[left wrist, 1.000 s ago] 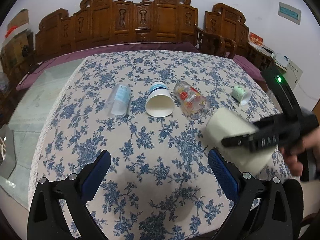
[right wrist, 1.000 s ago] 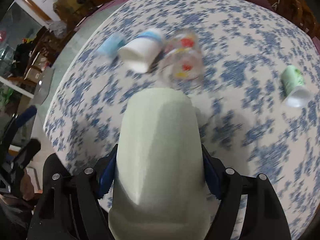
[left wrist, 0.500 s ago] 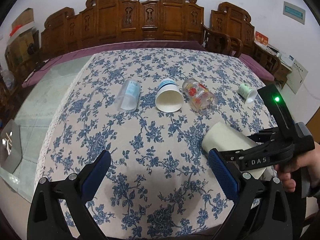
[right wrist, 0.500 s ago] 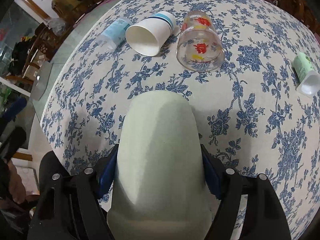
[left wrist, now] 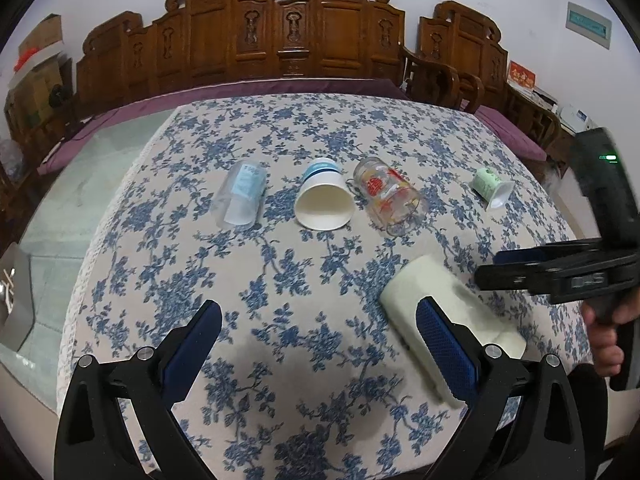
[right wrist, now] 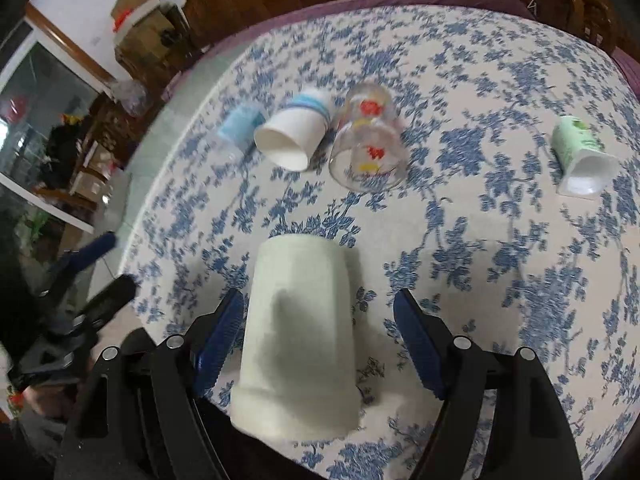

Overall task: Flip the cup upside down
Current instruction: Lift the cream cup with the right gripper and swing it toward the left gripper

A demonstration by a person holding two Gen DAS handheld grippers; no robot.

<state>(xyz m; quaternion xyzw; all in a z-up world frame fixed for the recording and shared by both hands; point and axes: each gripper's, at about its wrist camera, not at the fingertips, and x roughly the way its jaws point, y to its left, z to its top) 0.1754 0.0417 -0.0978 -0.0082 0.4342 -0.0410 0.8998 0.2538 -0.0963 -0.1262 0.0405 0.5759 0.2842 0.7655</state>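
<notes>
A pale cream cup [right wrist: 298, 336] stands on the blue-flowered tablecloth [right wrist: 500, 280] near the front edge, closed end up and wide rim down. My right gripper [right wrist: 318, 334] is open around it, the jaws clear of its sides. In the left wrist view the cup [left wrist: 448, 312] shows at the right, behind my right-hand finger. My left gripper [left wrist: 318, 334] is open and empty above the cloth, left of the cup. The right gripper [left wrist: 560, 272] shows there above the cup.
Four more cups lie on their sides in a row across the table: a clear plastic one [left wrist: 242, 198], a white paper one [left wrist: 324, 204], a printed glass [left wrist: 390, 196] and a small green one [left wrist: 492, 188]. Carved wooden chairs [left wrist: 288, 36] stand behind.
The right gripper has let go of the cream cup and opened; it was shut on it before. The cup now stands on the cloth.
</notes>
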